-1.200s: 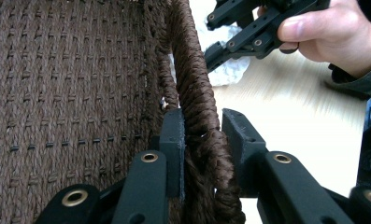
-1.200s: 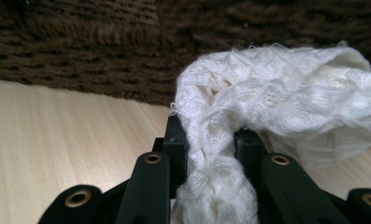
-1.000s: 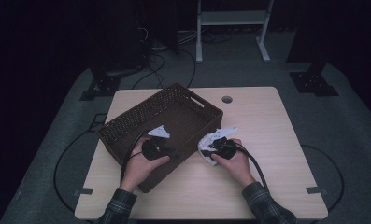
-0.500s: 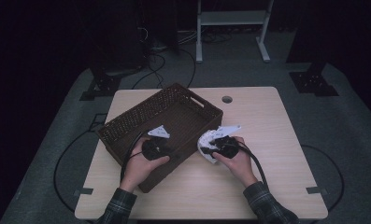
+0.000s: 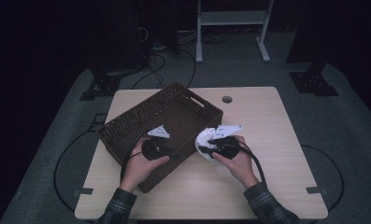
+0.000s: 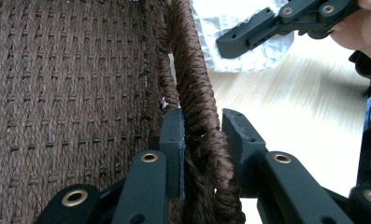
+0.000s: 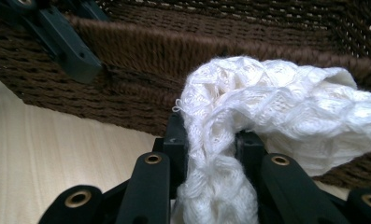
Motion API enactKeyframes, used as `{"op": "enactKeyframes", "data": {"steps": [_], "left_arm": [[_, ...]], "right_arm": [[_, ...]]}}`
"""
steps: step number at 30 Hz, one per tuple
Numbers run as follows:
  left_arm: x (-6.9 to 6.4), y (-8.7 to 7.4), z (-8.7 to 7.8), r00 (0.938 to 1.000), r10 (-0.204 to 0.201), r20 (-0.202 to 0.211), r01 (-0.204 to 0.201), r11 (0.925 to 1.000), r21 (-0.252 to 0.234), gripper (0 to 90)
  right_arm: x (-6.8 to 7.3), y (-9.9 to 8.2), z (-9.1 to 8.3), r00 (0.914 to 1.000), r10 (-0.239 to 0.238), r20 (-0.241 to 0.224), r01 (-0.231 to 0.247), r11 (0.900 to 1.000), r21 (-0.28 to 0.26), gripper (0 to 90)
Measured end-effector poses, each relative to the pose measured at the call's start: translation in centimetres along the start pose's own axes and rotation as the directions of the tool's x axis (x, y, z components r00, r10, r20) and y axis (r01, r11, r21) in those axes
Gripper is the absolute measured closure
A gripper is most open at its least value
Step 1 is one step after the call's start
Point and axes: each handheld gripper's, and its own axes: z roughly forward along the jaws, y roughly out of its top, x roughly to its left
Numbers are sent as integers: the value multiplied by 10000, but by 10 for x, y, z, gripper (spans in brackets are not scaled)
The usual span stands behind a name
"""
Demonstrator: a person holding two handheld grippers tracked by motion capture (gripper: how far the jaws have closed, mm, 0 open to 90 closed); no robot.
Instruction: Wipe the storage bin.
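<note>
1. A dark room with cables on the floor surrounds a pale wooden desk, on which a brown woven basket stands at an angle.
2. The left gripper has its jaws closed on the basket's near wall: one jaw sits inside the basket, the other outside, and the braided rim runs up between them. Compared with a second ago it has not shifted, so the basket is being held steady.
3. The right gripper has its jaws clamped on a white knitted cloth. The cloth bunches between the jaws and spills out beyond them and to one side, right in front of the basket's outer wall.
4. What has changed: in the high view the right gripper has come up a little from the desk since a second ago, taking the cloth with it, and it now sits beside the basket's rim.
5. Both grips look unchanged over that second.
6. Judged from this, the cloth is on its way into the basket. It is not yet over the rim, so a further lift and a move across the wall seem to be what is left, then a release inside.
</note>
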Motion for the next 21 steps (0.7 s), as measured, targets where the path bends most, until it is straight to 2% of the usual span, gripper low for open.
{"op": "enactKeyframes", "data": {"steps": [7, 11, 21], "left_arm": [[0, 0, 0, 10000, 6, -1, -6, 10000, 11, 700], [0, 0, 0, 10000, 8, -5, -8, 10000, 17, 700], [0, 0, 0, 10000, 1, -39, -1, 10000, 24, 700]], "right_arm": [[5, 4, -4, 9998, -151, -120, 148, 9995, -297, 718], [8, 5, -4, 9995, -288, -109, 285, 9992, -277, 718], [6, 1, 4, 9996, -101, -249, 98, 9999, -121, 719]]}}
